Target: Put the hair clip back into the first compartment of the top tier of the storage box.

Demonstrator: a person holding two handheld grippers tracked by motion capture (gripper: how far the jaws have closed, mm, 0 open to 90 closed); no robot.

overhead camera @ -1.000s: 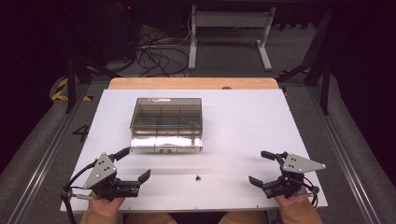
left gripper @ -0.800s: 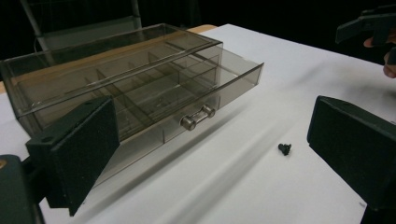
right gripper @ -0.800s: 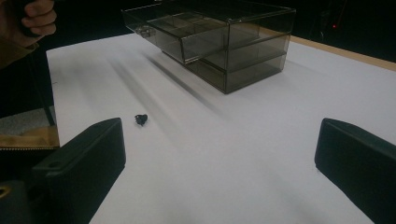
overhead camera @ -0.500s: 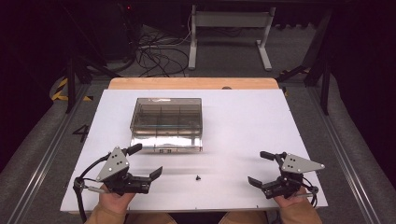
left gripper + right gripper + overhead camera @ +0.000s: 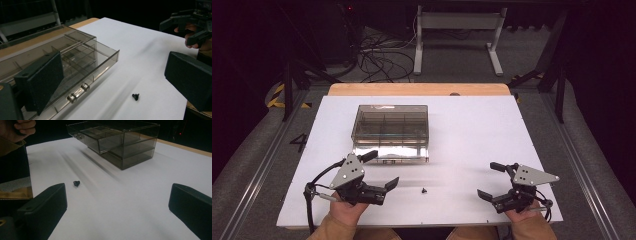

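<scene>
A smoky clear plastic drawer box (image 5: 391,131) stands on the white table top (image 5: 472,135), its upper drawer (image 5: 82,67) pulled out toward me. A tiny black screw-like part (image 5: 424,190) lies on the white surface in front of the box; it is also in the left gripper view (image 5: 135,96) and the right gripper view (image 5: 76,183). My left gripper (image 5: 382,172) is open at the near left, its jaws spanning the drawer front and the small part's side. My right gripper (image 5: 492,181) is open at the near right, nothing between its jaws.
The wooden table edge (image 5: 417,89) runs behind the white surface. Beyond it are cables (image 5: 377,50) on the floor and a metal stand (image 5: 457,30). Grey rails (image 5: 257,170) border the table on both sides.
My left gripper has moved right and slightly forward, toward the small black part and the drawer. The right gripper has stayed in place.
</scene>
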